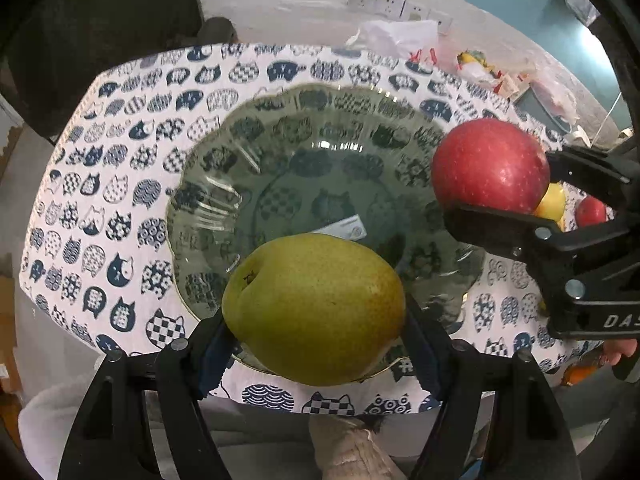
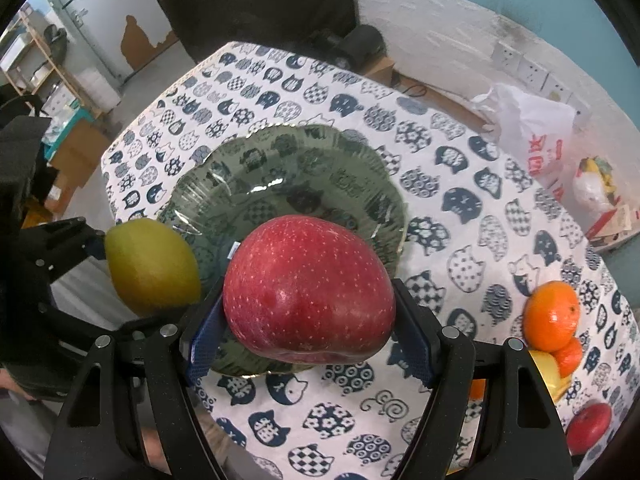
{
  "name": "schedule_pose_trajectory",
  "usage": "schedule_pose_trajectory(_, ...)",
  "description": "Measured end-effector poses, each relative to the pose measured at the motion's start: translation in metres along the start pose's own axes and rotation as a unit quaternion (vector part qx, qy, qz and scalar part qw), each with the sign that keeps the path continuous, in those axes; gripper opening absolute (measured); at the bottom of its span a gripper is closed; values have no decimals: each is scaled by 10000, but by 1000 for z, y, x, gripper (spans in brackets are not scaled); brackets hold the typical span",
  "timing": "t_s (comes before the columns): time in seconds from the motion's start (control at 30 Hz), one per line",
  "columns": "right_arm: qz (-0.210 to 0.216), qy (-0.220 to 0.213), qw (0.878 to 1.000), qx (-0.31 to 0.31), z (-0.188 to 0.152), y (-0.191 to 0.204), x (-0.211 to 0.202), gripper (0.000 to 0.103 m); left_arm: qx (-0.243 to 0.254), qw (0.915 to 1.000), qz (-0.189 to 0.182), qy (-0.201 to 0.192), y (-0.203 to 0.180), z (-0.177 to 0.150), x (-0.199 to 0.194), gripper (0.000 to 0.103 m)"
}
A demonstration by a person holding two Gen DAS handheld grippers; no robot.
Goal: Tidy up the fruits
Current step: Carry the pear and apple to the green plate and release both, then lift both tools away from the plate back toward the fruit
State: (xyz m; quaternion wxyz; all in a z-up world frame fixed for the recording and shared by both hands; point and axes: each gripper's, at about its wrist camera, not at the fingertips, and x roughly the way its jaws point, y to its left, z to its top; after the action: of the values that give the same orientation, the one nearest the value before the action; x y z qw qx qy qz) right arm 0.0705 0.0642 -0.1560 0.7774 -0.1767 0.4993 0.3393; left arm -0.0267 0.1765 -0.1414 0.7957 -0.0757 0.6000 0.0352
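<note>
On my left, my left fingers are closed on a green-yellow pear, the blue pads pressing it on either side, and I hold it above the near rim of the green glass plate. That plate, scalloped at the edge and see-through, lies on the surface, which is covered by a white cloth printed with dark blue cat heads; nothing rests on the plate itself. Further right, my right fingers are clamped on a red apple, again with a pad on each side, and the apple hangs over the plate's near right part. From the left wrist view the apple shows beside the plate's right rim, with the pear and apple apart from each other, not touching. To the right of the apple, near the cloth's edge, the remaining fruit lies together on the surface: two oranges stacked against each other, a yellow fruit just below them that I cannot name for sure, and a second red apple nearest the corner. At the far right, toward the wall, a white plastic bag with red print lies on the cloth, with more packaging beside it.
</note>
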Motion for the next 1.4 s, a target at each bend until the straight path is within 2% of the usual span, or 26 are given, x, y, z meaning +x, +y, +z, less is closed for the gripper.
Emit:
schedule_pose_trajectory(0.23, 51, 353, 9994, -37, -5, 4, 28, 76, -128, 9994, 66, 316, 10, -2, 24, 78)
schedule_pose_trajectory(0.5, 21, 564, 9983, -153, -10, 8, 42, 76, -211, 9985, 33, 513, 14, -1, 31, 78)
schedule_pose_trajectory(0.67, 32, 646, 9978, -135, -11, 6, 44, 77, -17, 9989, 322, 337, 7, 1, 22, 78)
schedule_pose_trajectory(0.77, 28, 551, 9982, -216, -9, 8, 42, 77, 102, 9987, 446, 227, 5, 2, 16, 78)
schedule_pose_trajectory(0.93, -36, 570, 9981, -222, -7, 10, 42, 74, 62, 9989, 360, 303, 7, 1, 19, 78)
schedule_pose_trajectory(1.1, 211, 496, 9985, -62, -6, 3, 37, 72, 62, 9989, 369, 283, 5, 1, 17, 78)
schedule_pose_trajectory(1.4, 5, 525, 9981, -334, -9, 10, 41, 73, 85, 9988, 378, 286, 5, -1, 15, 78)
